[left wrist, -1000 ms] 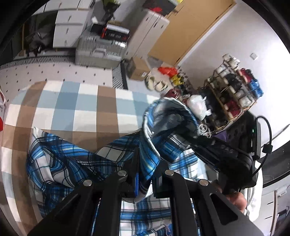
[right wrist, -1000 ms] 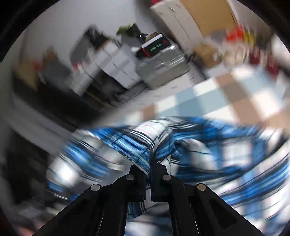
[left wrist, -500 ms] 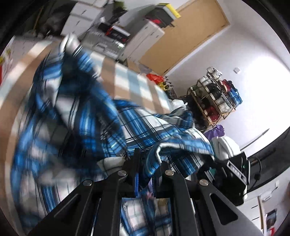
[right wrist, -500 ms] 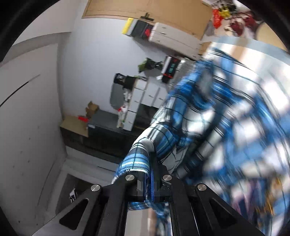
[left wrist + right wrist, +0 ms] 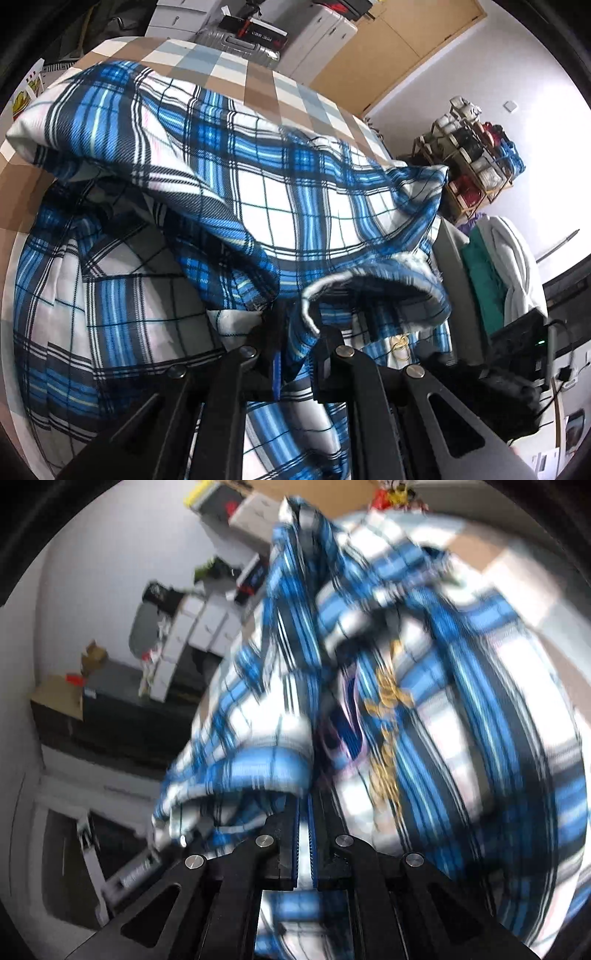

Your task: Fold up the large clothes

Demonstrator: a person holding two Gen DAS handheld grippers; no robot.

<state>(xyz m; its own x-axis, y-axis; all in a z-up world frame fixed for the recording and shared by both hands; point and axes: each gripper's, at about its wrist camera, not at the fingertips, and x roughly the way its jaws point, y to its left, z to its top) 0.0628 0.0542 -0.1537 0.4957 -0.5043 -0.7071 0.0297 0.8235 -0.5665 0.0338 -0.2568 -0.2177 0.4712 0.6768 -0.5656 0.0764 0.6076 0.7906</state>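
Note:
A large blue, white and black plaid garment (image 5: 258, 192) is lifted and billows over the checked brown, blue and white bed cover (image 5: 236, 70). My left gripper (image 5: 297, 354) is shut on a hem of the plaid garment. My right gripper (image 5: 304, 834) is shut on another edge of the same garment (image 5: 424, 709), which fills most of the right wrist view and is blurred by motion. A gold embroidered mark (image 5: 388, 698) shows on the cloth. The right gripper's body (image 5: 517, 369) shows at the lower right of the left wrist view.
A silver suitcase (image 5: 236, 40) and white drawer units (image 5: 317, 33) stand beyond the bed. A wooden shoe rack (image 5: 476, 155) stands at the right wall. White and green clothes (image 5: 498, 266) lie to the right. A dark cabinet (image 5: 122, 709) stands at the left.
Both grippers have swung the garment up and spread it wider over the bed. The left view now shows the cloth opened out; the right view still blurs with motion.

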